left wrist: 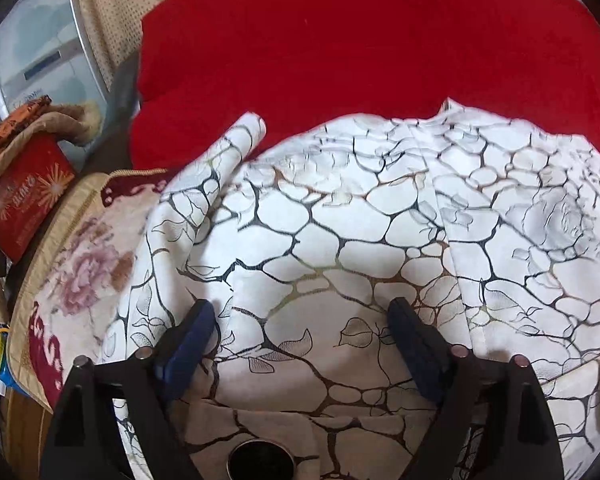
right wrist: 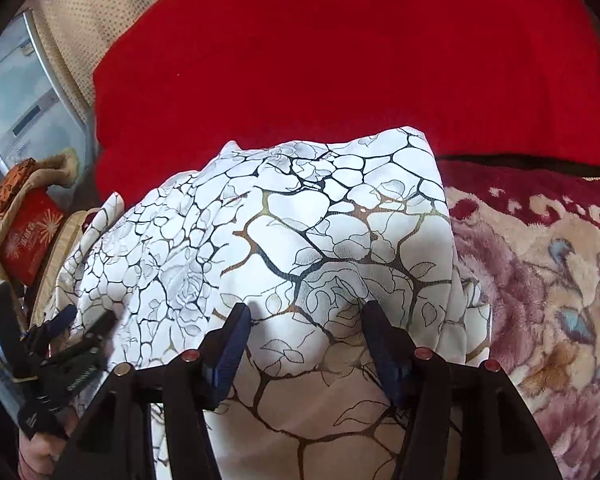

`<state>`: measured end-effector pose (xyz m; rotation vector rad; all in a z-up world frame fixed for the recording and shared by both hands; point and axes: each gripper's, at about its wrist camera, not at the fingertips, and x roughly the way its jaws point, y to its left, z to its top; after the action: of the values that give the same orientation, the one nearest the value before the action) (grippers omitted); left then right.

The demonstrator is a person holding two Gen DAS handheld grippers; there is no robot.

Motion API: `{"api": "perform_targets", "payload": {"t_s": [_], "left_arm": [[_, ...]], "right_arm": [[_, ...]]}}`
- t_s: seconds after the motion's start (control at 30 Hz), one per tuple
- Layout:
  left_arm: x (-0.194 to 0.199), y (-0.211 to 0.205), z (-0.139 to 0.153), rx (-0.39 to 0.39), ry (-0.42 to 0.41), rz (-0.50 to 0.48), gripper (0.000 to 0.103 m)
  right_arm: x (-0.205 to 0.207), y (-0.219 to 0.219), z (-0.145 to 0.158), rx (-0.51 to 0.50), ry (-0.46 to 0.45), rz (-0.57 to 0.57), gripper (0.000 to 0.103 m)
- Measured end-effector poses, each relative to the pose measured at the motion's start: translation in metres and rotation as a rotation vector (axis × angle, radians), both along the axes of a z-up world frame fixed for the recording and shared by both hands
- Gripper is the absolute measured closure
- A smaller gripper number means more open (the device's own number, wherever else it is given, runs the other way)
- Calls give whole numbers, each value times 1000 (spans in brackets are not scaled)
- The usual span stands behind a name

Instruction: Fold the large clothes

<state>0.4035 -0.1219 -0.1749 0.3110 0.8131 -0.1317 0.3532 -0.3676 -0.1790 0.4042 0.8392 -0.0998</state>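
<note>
The near edge of the garment (left wrist: 340, 240) runs out of the picture under both your grippers, so you cannot see how it ends there. From your left gripper (left wrist: 302, 310) its far hem is blurred, and a round dark disc (left wrist: 260, 460) below the fingers is cut off and hard to name. Only the right wrist view shows the left gripper (right wrist: 86, 318) itself, off to the side of the right gripper (right wrist: 306, 314); only the left view shows a rolled sleeve-like part (left wrist: 236, 148) ahead and left. The white cloth, veined in black and gold with leaves and roses, lies directly ahead of both tools on a floral blanket (right wrist: 540, 280), red fabric (left wrist: 360, 40) beyond it. Both jaws stand apart over the cloth, pads clamping nothing.
</note>
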Motion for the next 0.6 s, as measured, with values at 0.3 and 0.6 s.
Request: {"api": "perform_targets", "payload": {"t_s": [0.3,0.6], "left_arm": [[-26,-1,4,37,57,-42,9],[-81,40,27,-24,-67,16,9]], "right_arm": [[-34,-4,20,7,-65,-5,42],[-116,14,57,-22,-215,84,43]]}}
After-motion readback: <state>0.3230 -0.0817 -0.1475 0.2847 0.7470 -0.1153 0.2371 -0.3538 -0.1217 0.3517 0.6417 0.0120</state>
